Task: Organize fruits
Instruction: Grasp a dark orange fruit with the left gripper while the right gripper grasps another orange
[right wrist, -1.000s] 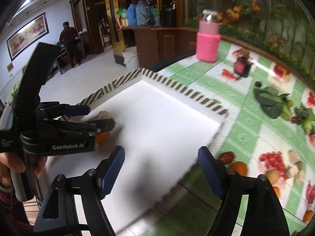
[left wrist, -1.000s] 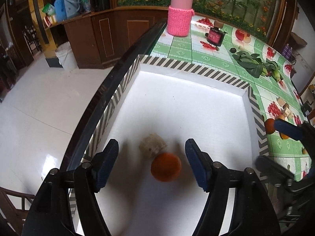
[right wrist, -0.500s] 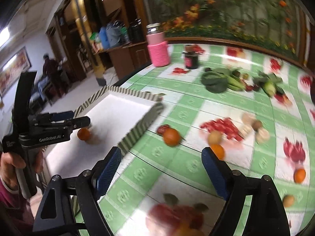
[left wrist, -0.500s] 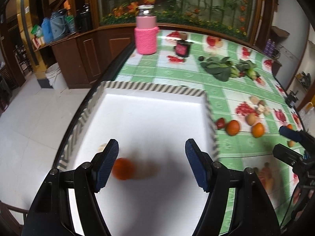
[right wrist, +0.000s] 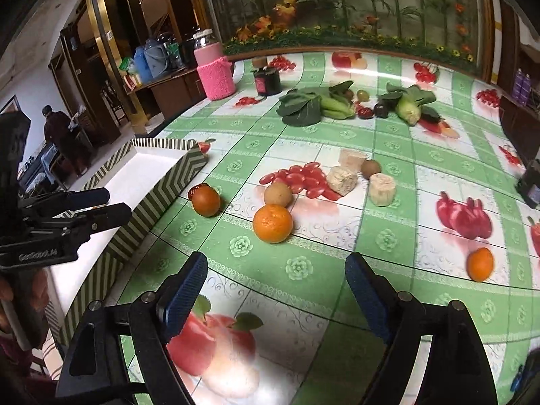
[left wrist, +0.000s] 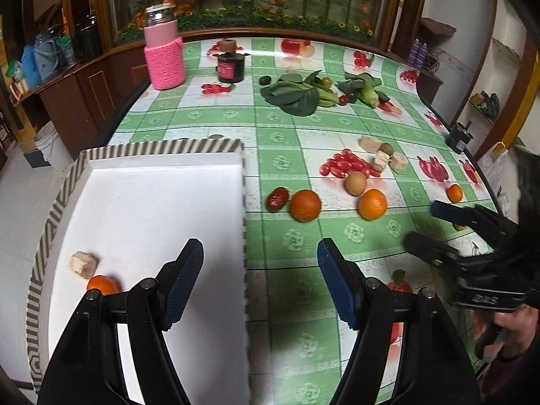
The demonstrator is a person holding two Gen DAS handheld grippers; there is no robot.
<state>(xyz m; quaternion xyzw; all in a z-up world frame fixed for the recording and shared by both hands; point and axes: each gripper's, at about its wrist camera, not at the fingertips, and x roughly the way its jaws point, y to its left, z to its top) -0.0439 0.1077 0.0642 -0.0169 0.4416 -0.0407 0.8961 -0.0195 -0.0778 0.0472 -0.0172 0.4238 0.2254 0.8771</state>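
A white tray (left wrist: pixel 216 143) with a striped rim holds a small orange (left wrist: pixel 102 284) and a beige chunk (left wrist: pixel 83 264) at its near left. My left gripper (left wrist: pixel 260 281) is open and empty above the tray's right wall. On the green tablecloth lie two oranges (left wrist: pixel 305 205) (left wrist: pixel 372 204), a red date (left wrist: pixel 277 198), a brown round fruit (left wrist: pixel 355 183) and a small orange (left wrist: pixel 455 193). My right gripper (right wrist: pixel 275 290) is open and empty, low over the cloth, near the orange (right wrist: pixel 272 223) and brown fruit (right wrist: pixel 277 194).
Beige chunks (right wrist: pixel 341 179) and a kiwi (right wrist: pixel 370 167) lie mid-table. Leafy greens (left wrist: pixel 297 96), corn (right wrist: pixel 407 110), a dark jar (left wrist: pixel 231 67) and a pink-sleeved jar (left wrist: pixel 164 57) stand at the back. The tray's striped wall (right wrist: pixel 158 199) is left of my right gripper.
Both grippers swung right, away from the tray's left corner towards the loose fruit on the cloth. The small orange and chunk stay in the tray. Both grippers stayed open.
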